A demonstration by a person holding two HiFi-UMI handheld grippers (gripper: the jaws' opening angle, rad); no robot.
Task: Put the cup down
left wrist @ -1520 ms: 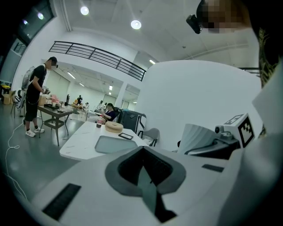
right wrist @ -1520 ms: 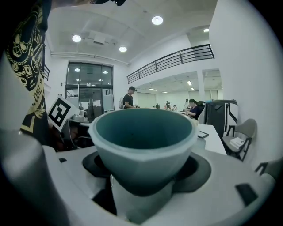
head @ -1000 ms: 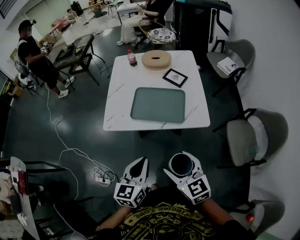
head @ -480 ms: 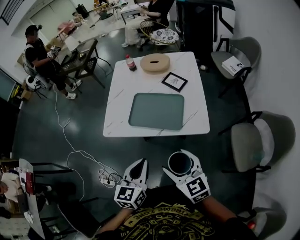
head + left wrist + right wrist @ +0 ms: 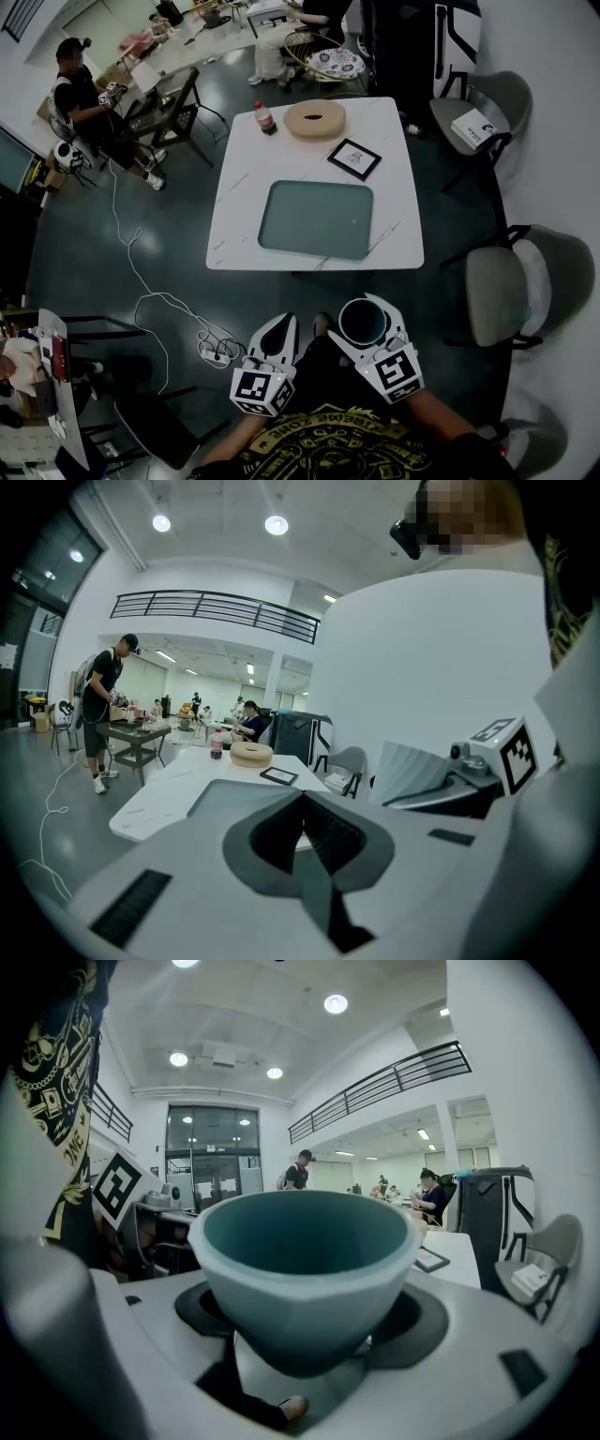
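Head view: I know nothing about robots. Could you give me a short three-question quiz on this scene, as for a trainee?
1. True or false: the right hand-held gripper holds the cup directly over the white table.
2. What lies in the middle of the table? A) a grey-green tray B) a laptop C) a plate
3. Fill in: the left hand-held gripper has its jaws ___ and holds nothing.
Key: 1 false, the cup is short of the table, over the dark floor; 2 A; 3 shut.

A tray [image 5: 316, 219], framed picture [image 5: 354, 158] and bottle [image 5: 264, 118] sit on the table [image 5: 239, 206].
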